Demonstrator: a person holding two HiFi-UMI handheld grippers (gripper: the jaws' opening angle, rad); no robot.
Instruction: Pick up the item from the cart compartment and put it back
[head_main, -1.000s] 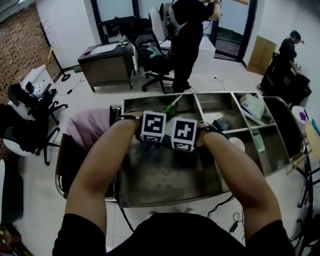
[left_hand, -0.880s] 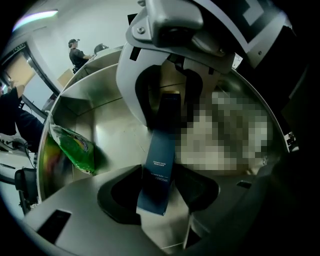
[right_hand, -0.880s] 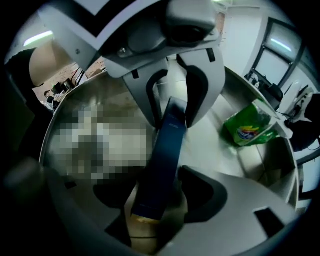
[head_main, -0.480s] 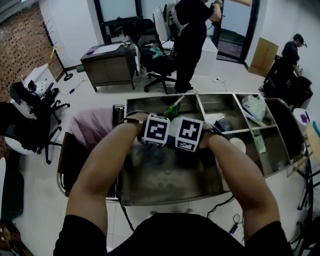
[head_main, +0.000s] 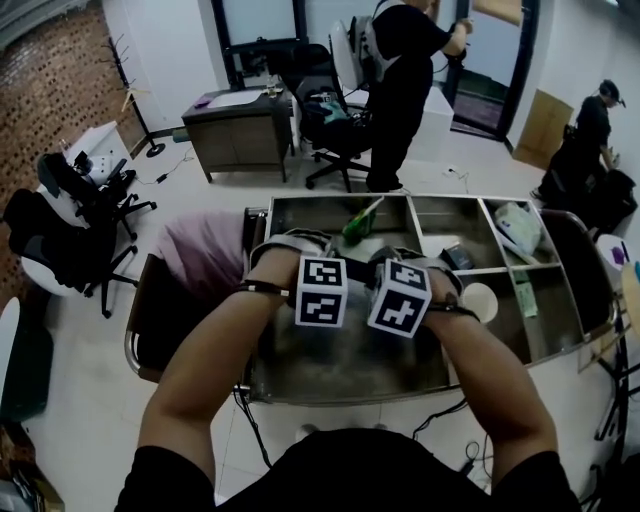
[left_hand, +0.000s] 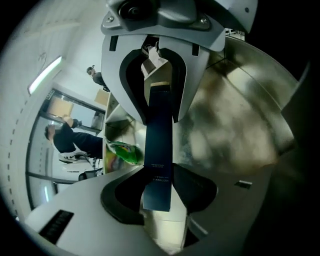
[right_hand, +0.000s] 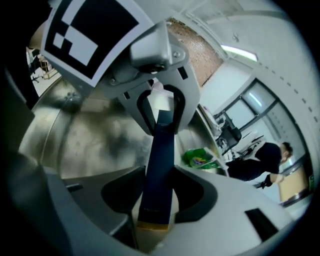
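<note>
Holding: your left gripper (left_hand: 157, 192) and right gripper (right_hand: 157, 195) just closed, pinching the dark blue box (left_hand: 159, 130) between them.
Cart (head_main: 335, 352) below: pull apart and you drop it here.

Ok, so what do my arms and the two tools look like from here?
The left tool and right tool are pale grey plastic shells with black-lined curved jaws. Each carries a white cube with black square markers: left cube, right cube. You wear a black short-sleeved top and dark wrist straps.
</note>
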